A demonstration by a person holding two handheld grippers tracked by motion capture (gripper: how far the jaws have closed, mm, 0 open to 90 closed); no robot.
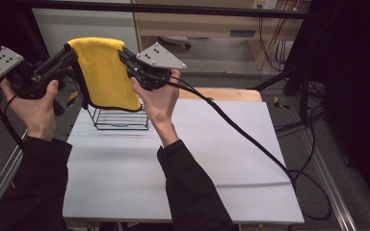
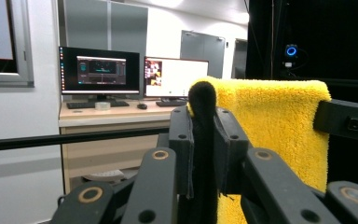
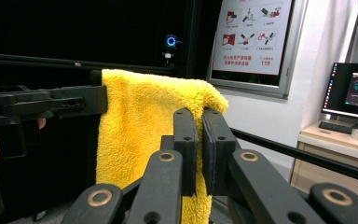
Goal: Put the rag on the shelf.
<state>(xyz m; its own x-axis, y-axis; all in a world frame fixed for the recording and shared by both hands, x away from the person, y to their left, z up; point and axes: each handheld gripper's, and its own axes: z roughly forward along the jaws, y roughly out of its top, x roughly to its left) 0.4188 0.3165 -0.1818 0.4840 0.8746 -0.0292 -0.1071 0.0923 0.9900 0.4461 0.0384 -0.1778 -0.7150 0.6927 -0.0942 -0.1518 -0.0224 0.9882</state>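
Both hand-held grippers, left (image 1: 70, 52), right (image 1: 124, 54), clamped on yellow towel (image 1: 105, 72), above wire rack (image 1: 120, 119)

A: We've got two black two-jaw grippers, the left one (image 1: 70, 50) and the right one (image 1: 124, 54), each topped with a grey three-cornered plate with small dots.

B: Yep, plus brass-ringed pivot holes, long black cables and our black sleeves (image 1: 192, 190).

A white table (image 1: 183, 159) fills the middle and lower part of the frame, with a strip of bare wood showing along its far right edge. A black wire rack (image 1: 120, 119) stands on it at the upper left, and a black cable (image 1: 250, 139) trails across its right half.
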